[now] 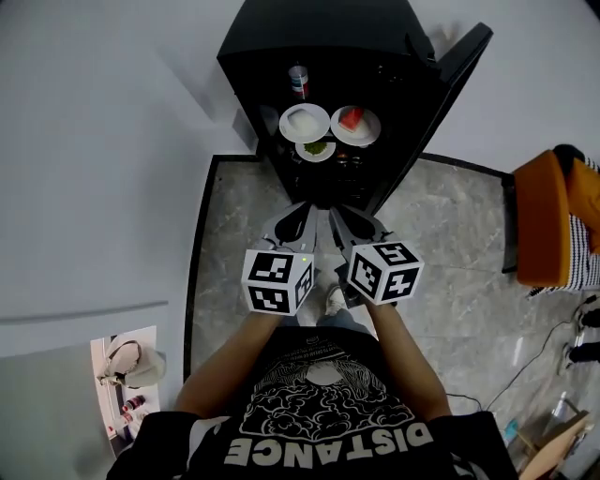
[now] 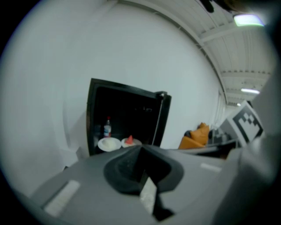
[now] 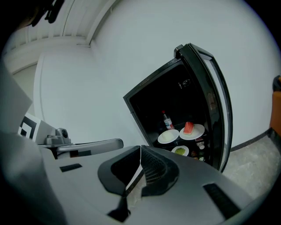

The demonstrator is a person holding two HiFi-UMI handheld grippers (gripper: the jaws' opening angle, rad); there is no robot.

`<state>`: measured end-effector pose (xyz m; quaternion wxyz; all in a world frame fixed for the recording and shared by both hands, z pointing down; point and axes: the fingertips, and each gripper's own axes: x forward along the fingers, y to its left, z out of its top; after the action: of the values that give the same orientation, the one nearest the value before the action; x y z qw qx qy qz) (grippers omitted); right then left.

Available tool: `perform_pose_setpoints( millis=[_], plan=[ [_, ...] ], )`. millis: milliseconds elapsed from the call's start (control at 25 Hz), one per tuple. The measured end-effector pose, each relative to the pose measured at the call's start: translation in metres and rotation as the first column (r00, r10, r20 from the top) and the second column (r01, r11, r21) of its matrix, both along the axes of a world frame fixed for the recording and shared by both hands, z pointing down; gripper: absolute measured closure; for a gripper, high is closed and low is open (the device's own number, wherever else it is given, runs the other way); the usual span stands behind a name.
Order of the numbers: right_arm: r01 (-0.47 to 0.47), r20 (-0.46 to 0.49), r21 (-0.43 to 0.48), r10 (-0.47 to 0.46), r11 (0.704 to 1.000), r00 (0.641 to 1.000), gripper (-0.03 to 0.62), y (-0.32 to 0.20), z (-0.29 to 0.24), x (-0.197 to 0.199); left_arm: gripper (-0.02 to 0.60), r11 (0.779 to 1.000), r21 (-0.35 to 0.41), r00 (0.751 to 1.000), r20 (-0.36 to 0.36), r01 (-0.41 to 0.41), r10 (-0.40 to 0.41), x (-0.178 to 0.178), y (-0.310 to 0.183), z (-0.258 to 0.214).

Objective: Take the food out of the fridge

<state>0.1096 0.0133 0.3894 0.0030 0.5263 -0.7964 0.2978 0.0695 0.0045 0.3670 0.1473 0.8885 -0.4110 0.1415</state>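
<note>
Now | fridge [image 1: 375, 37] open | three plates of food [image 1: 285, 123] all inside on shelf, none taken out | left gripper [image 1: 296, 218] and right gripper [image 1: 352, 223] both closed, empty, well short of fridge

The fridge [image 1: 319, 28] is standing against the wall with its door [image 1: 455, 70] hanging open at the right, and a chair [image 1: 548, 220] is sitting well apart, further right. Inside, a bottle [image 1: 298, 82] is standing behind the left plate [image 1: 287, 126] and the right plate [image 1: 372, 133], which are lying side by side, with a small dish [image 1: 303, 153] sitting just in front, between them. The left gripper [image 1: 302, 214] and the right gripper [image 1: 336, 216] are hovering side by side before the fridge.
</note>
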Motion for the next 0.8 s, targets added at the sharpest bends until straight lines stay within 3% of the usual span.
perform_pose_setpoints(
  millis=[360,800],
  plan=[
    [-0.111,0.161,-0.028,0.114,0.993,0.980,0.591,-0.053,0.014,-0.017,0.580,0.996,0.001,0.996,-0.016,-0.091,0.091,-0.015,-0.055,0.010],
    [-0.299,0.353,-0.104,0.316,0.949,0.881,0.591,-0.130,0.056,-0.033,0.580,0.978,-0.013,0.978,0.000,-0.210,0.210,-0.040,-0.128,0.035]
  ],
)
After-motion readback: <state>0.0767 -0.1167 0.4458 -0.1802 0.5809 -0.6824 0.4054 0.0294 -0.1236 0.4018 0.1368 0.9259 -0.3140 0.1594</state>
